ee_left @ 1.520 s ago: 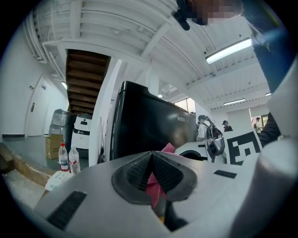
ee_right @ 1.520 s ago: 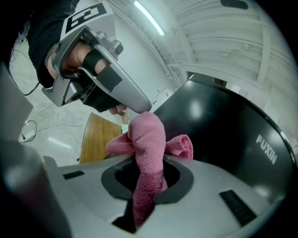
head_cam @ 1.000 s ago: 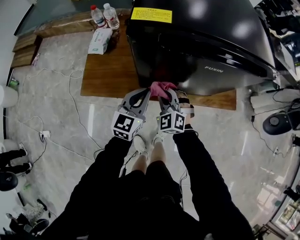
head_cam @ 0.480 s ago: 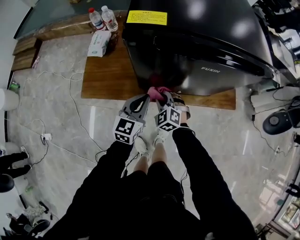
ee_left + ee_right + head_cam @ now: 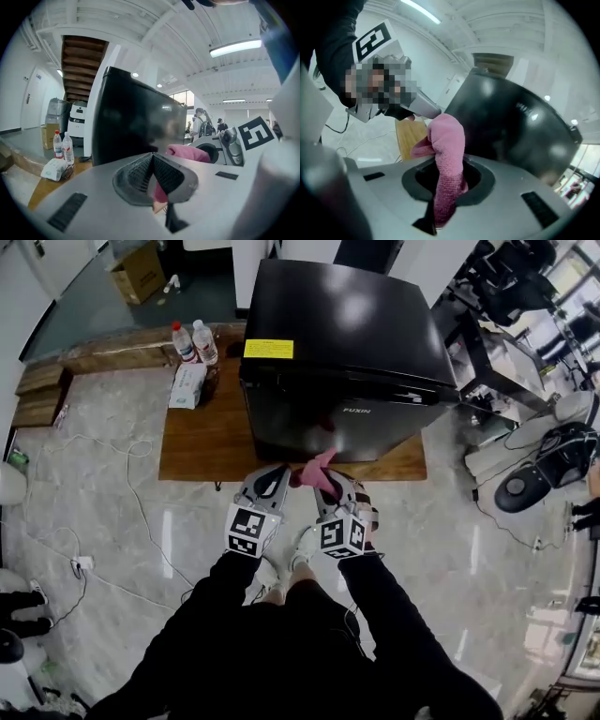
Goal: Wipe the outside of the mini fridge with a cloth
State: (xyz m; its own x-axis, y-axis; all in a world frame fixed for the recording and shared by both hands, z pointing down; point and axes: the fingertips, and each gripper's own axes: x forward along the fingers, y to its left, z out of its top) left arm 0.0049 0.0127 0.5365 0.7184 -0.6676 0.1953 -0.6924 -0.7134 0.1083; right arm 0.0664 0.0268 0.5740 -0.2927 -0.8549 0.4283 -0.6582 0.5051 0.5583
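Observation:
The black mini fridge point(image 5: 347, 324) stands on a low wooden platform point(image 5: 202, 432), its door facing me. My right gripper point(image 5: 328, 488) is shut on a pink cloth point(image 5: 316, 472), which sticks up out of its jaws just in front of the door's lower edge. In the right gripper view the cloth point(image 5: 447, 154) stands between the pads, with the fridge point(image 5: 511, 126) close behind. My left gripper point(image 5: 278, 474) sits right beside the cloth with its pads together point(image 5: 152, 161). The left gripper view shows the cloth point(image 5: 190, 153) to the right of the fridge point(image 5: 136, 122).
Two water bottles point(image 5: 192, 341) and a tissue pack point(image 5: 186, 385) lie at the platform's left end. Cables point(image 5: 131, 484) run over the tiled floor on the left. An office chair base point(image 5: 525, 484) stands at the right, and a cardboard box point(image 5: 139, 273) sits far back.
Both grippers and the cloth have drawn back from the bottom of the fridge door. The head view now takes in the whole fridge from farther off.

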